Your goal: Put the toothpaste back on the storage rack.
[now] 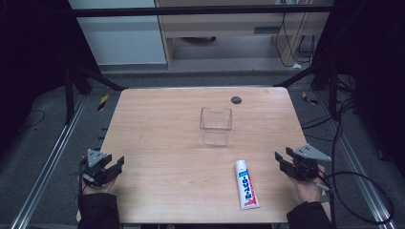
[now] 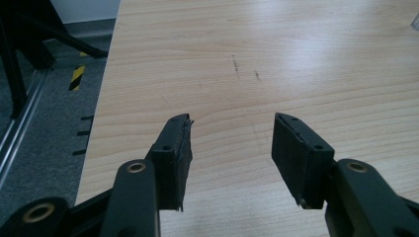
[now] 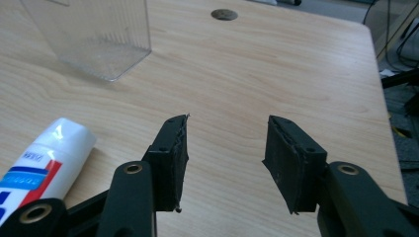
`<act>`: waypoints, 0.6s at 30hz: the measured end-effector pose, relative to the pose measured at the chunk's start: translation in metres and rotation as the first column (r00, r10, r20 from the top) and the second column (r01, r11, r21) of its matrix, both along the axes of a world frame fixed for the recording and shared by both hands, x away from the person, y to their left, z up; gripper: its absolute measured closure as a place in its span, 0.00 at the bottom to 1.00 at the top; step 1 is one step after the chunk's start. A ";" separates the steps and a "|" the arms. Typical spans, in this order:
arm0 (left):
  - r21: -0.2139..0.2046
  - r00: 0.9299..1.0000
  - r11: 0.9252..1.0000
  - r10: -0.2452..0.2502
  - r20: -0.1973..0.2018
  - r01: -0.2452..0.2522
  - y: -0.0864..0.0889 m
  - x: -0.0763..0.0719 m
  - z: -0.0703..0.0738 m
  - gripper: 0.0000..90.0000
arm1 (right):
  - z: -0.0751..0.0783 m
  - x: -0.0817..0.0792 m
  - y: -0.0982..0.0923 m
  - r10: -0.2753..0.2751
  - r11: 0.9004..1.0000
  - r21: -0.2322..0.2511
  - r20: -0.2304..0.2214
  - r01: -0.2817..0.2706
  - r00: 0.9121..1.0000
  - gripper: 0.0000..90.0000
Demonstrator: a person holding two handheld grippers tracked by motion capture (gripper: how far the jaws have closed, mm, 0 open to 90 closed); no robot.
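I am seeing scuff marks (image 2: 245, 69) in the left gripper view; the toothpaste tube (image 1: 247, 184) is lying near the table's (image 1: 167, 129) front edge, just left of my spread right gripper (image 1: 282, 159); left gripper (image 1: 116, 166) spread too.

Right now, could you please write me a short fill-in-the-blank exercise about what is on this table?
1. The tube lies nearest the ____ gripper.
2. The clear box stands upright and is ____ inside.
3. The jaws of the left gripper are ____, with nothing between them.
4. The small dark disc lies ____ the box, toward the table's far edge.

Missing words: right; empty; open; beyond
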State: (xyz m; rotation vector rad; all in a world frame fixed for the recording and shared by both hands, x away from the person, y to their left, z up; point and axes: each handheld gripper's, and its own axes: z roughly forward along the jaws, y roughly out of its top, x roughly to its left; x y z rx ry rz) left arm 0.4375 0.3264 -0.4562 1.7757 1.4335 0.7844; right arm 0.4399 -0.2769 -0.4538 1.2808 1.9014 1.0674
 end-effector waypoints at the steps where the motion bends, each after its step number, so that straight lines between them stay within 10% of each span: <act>1: 0.001 1.000 1.000 -0.001 -0.001 0.001 -0.001 0.000 -0.001 0.55 | 0.000 0.000 0.002 0.007 1.000 0.003 -0.011 -0.007 1.000 0.57; 18: -0.003 0.998 0.999 -0.048 -0.043 0.048 -0.008 0.003 -0.006 0.59 | 0.003 -0.013 0.029 0.167 0.986 0.023 -0.103 -0.166 0.981 0.69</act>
